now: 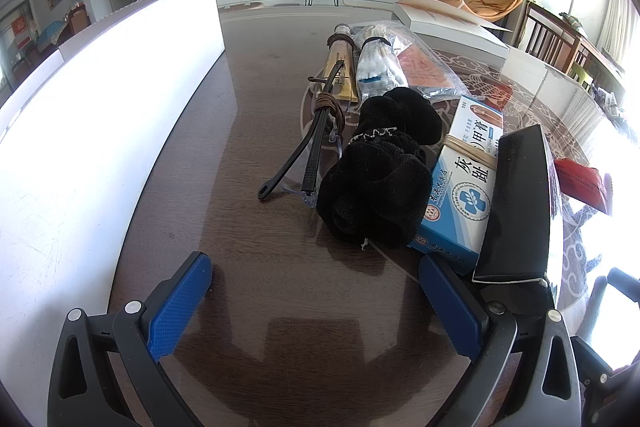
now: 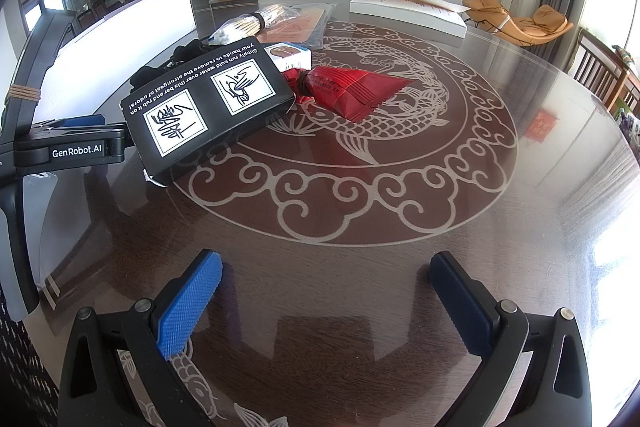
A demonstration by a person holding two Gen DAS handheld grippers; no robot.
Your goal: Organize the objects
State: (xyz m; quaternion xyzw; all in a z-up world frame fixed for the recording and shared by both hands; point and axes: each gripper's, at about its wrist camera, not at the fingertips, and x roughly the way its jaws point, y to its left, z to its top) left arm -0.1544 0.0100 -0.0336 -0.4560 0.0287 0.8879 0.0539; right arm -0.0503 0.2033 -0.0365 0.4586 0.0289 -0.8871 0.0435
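In the left wrist view my left gripper (image 1: pixel 316 291) is open and empty, low over the dark table. Ahead of it lie a row of objects: a black fuzzy scrunchie (image 1: pixel 380 179), a blue and white box (image 1: pixel 460 183), a black box (image 1: pixel 520 207) beside my right finger, a black strap with brown cord (image 1: pixel 320 131), and bagged items (image 1: pixel 376 63). In the right wrist view my right gripper (image 2: pixel 326 291) is open and empty. The black box (image 2: pixel 208 103) lies at the left, a red packet (image 2: pixel 356 89) beside it. The left gripper body (image 2: pixel 76 151) touches the box's left end.
A tall white panel (image 1: pixel 100 115) stands along the table's left side. A flat white box (image 2: pixel 408 11) lies at the far edge. The round glass table (image 2: pixel 360 195) has a fish pattern. Chairs (image 2: pixel 600 75) stand at the right.
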